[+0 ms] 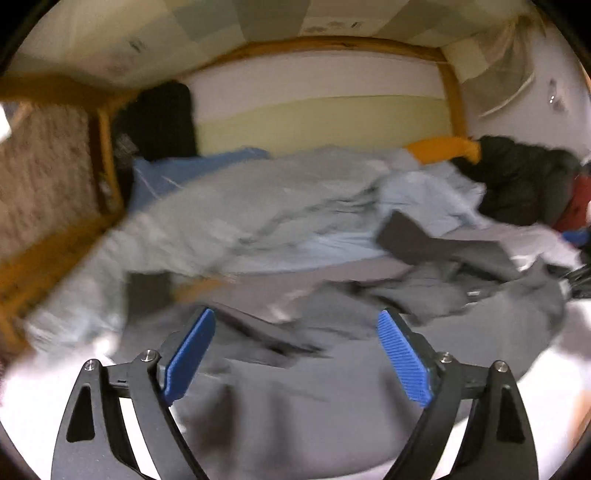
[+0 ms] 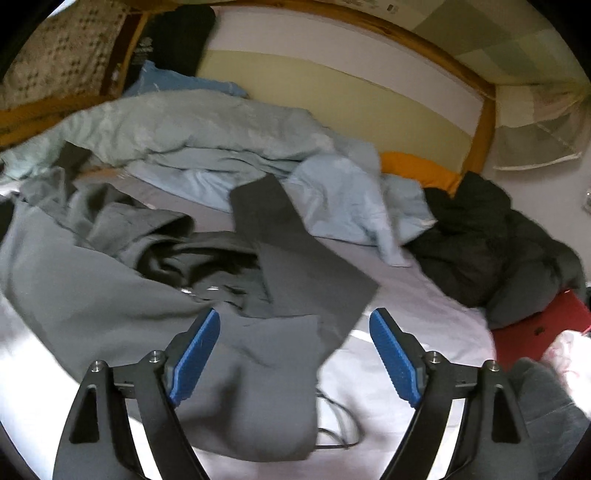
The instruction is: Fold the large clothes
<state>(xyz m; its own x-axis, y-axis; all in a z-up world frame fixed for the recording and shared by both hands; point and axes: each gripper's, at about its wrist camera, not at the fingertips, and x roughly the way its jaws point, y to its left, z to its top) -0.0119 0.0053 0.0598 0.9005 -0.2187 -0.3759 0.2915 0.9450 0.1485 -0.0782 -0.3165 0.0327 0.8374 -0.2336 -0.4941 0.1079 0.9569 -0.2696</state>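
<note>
While both tongs (image 1: 295, 354) (image 2: 295, 354) gape empty, the grey garment (image 2: 110, 291) lies rumpled, unfolded.

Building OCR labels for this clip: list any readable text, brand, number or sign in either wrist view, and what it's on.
No text can be read in either view.
Pale print on the black garment by the bed's wooden frame: too small and blurred to read.
Dark marks on the checked wall: blurred, unreadable.
</note>
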